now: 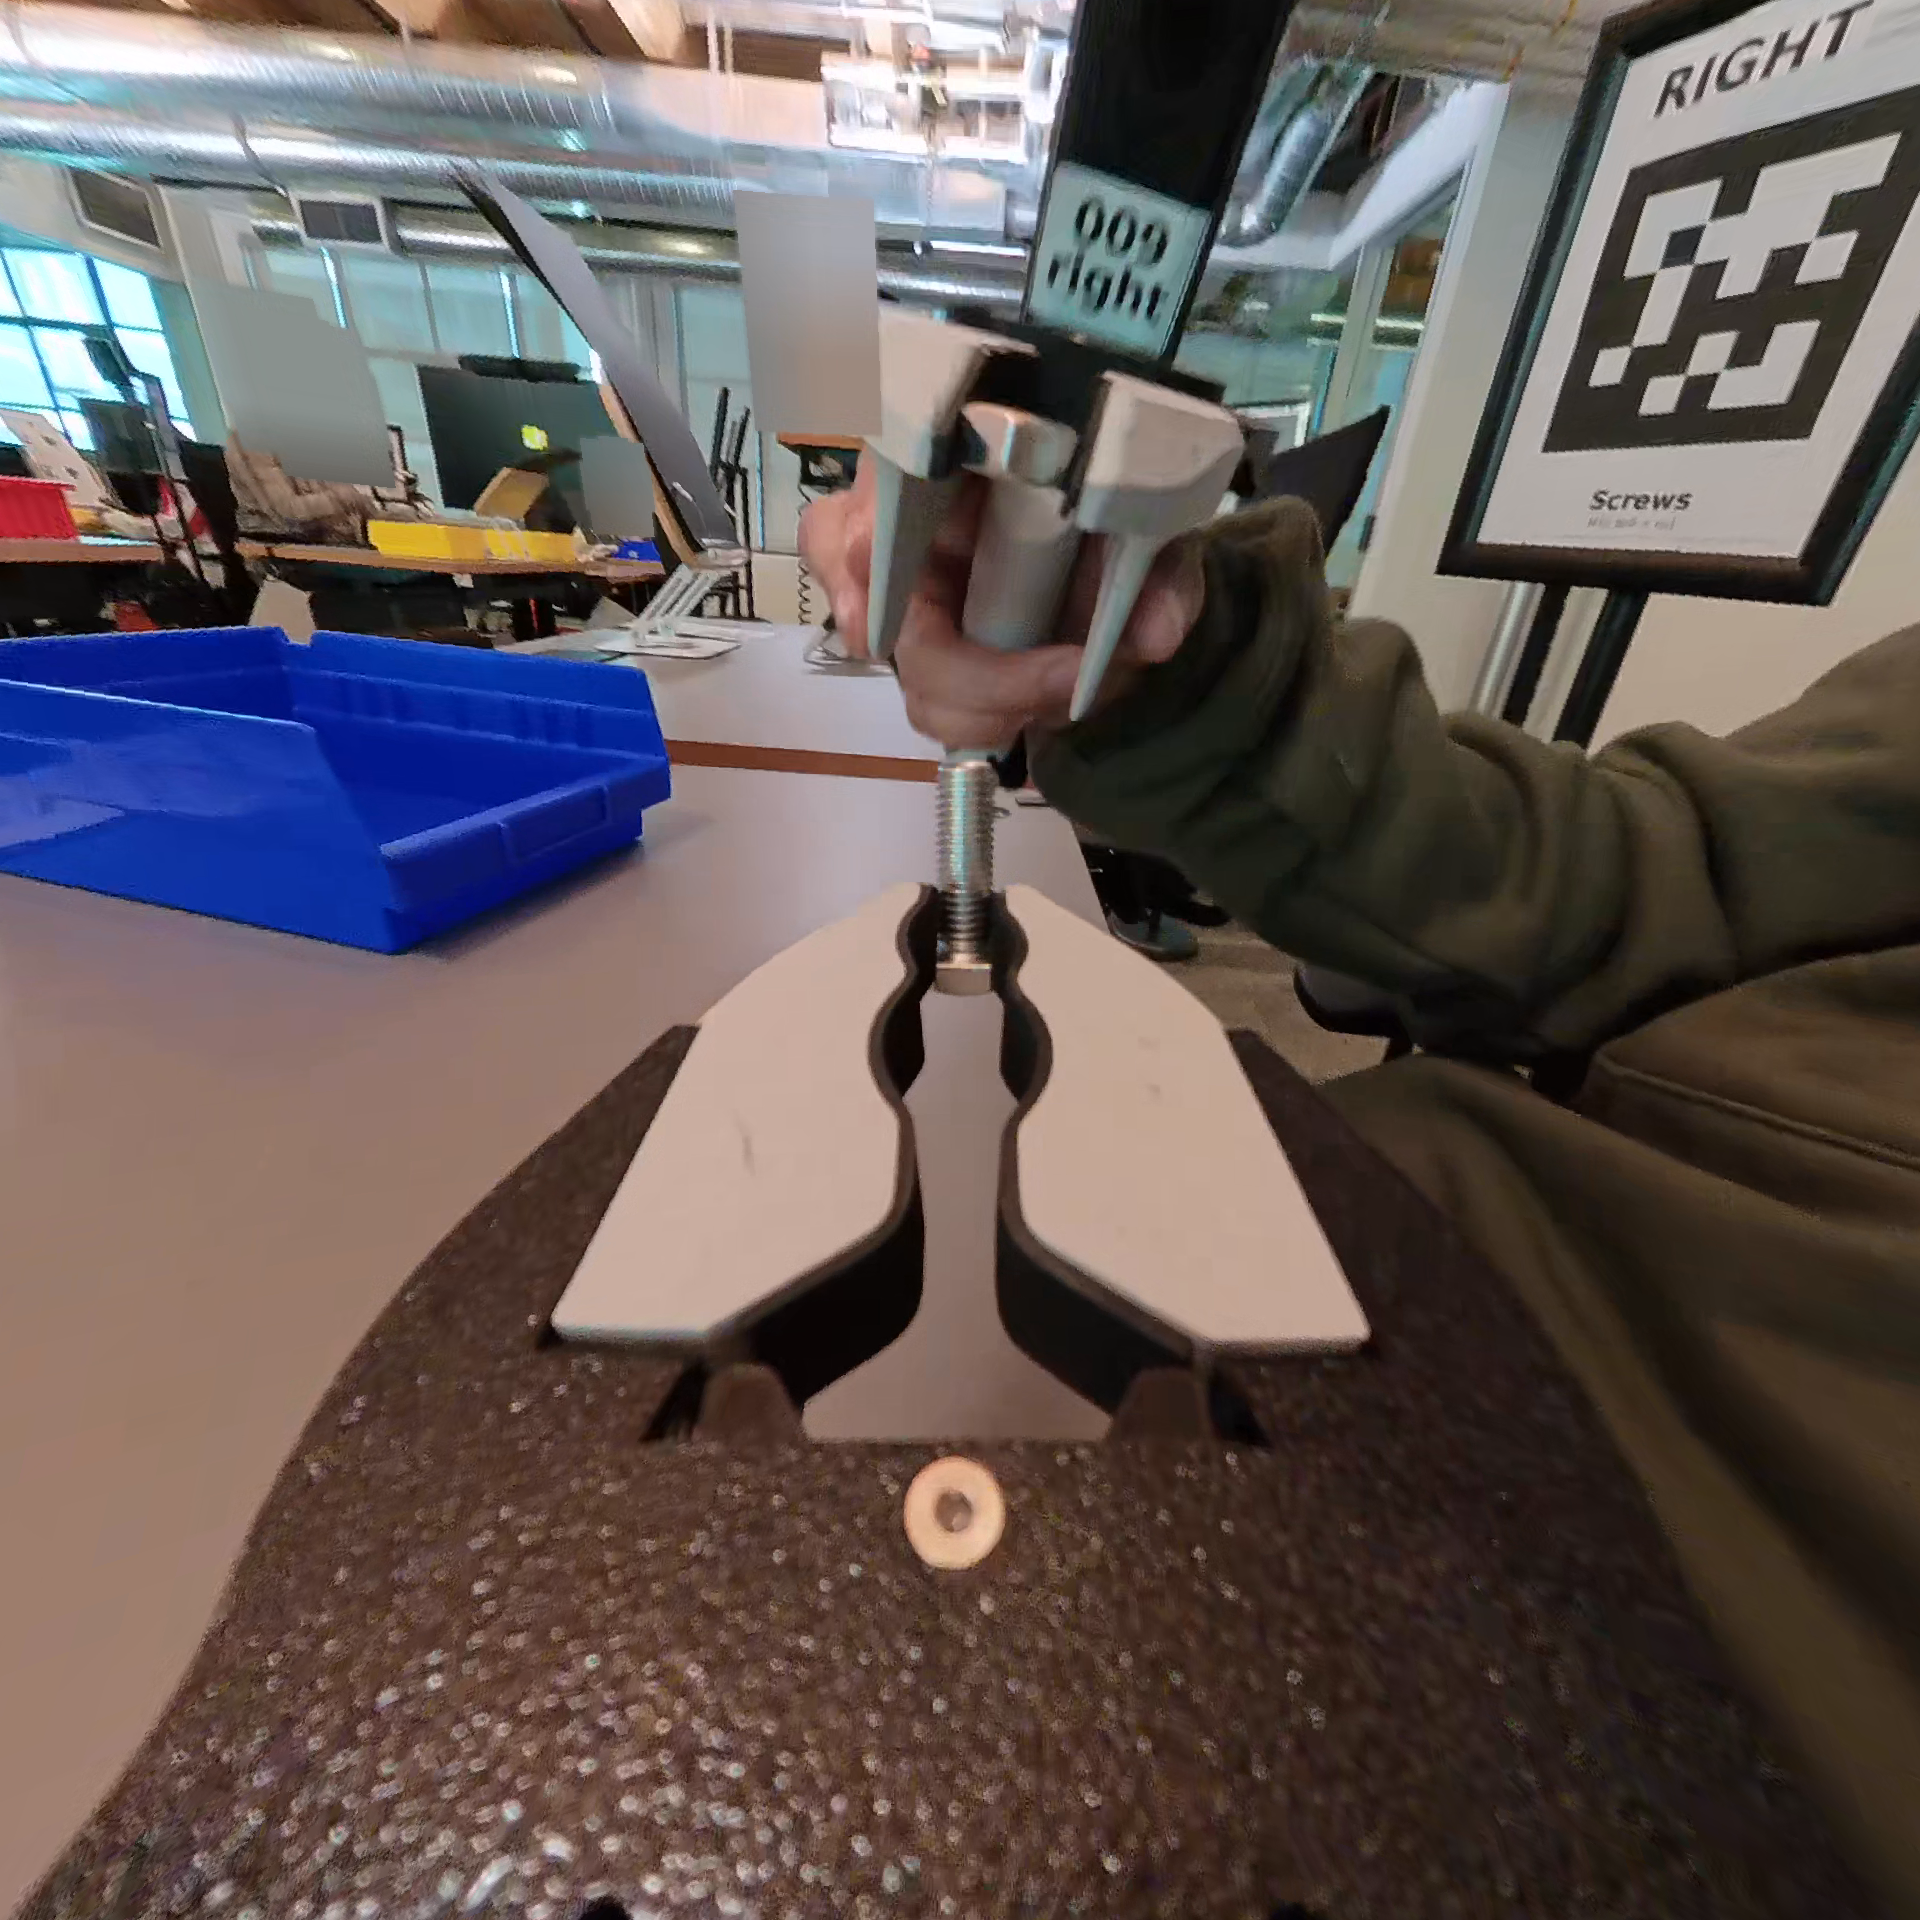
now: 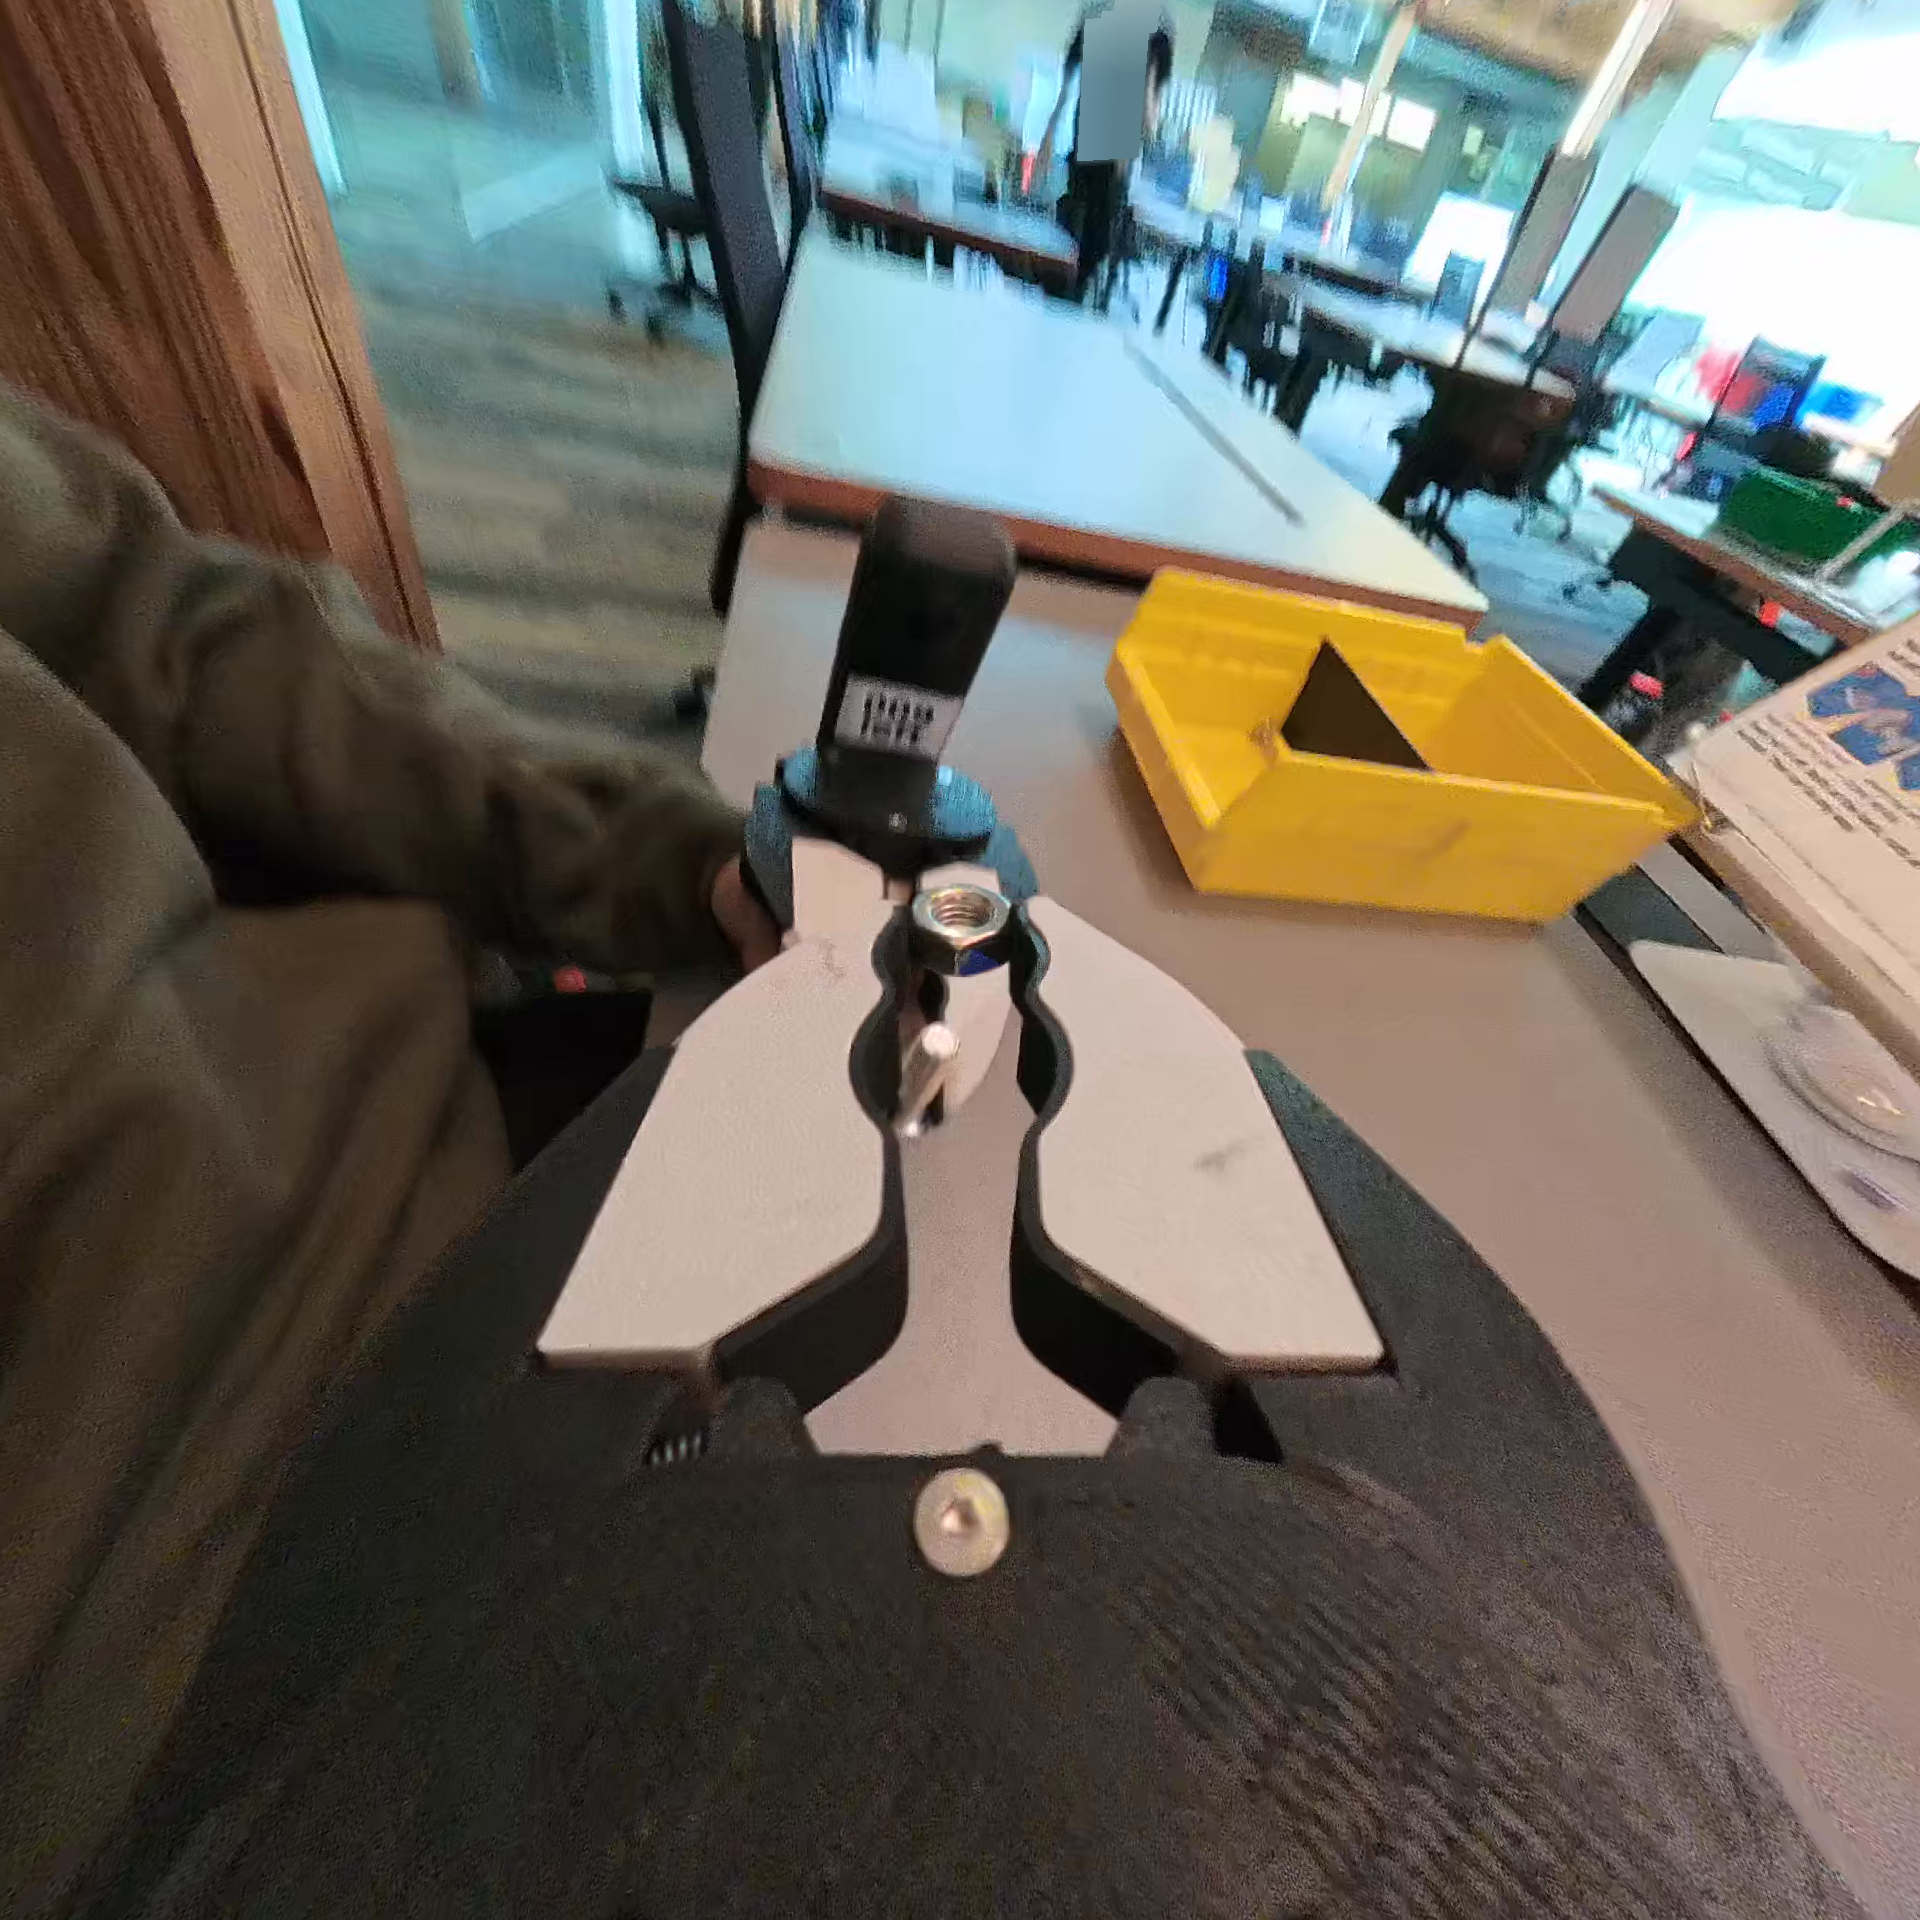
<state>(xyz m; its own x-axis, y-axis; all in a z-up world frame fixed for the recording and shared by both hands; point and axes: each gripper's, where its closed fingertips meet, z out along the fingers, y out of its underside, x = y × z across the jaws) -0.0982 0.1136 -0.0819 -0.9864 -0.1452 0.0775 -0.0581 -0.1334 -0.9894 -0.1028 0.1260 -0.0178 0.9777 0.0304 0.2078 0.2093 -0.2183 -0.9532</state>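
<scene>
In the left wrist view my left gripper is shut on the hex head of a silver bolt, whose threaded shaft stands up out of the fingertips. The right gripper hangs just above the bolt's tip, fingers pointing down, held by a hand in an olive sleeve. In the right wrist view my right gripper is shut on a silver hex nut, its hole facing the camera. The bolt shows lower in the gap between the fingers. The left gripper lies just beyond the nut.
A blue bin sits on the grey table to the left. A yellow bin sits to the right in the right wrist view, near a printed sheet on a clear stand. A framed sign on a stand is at the right.
</scene>
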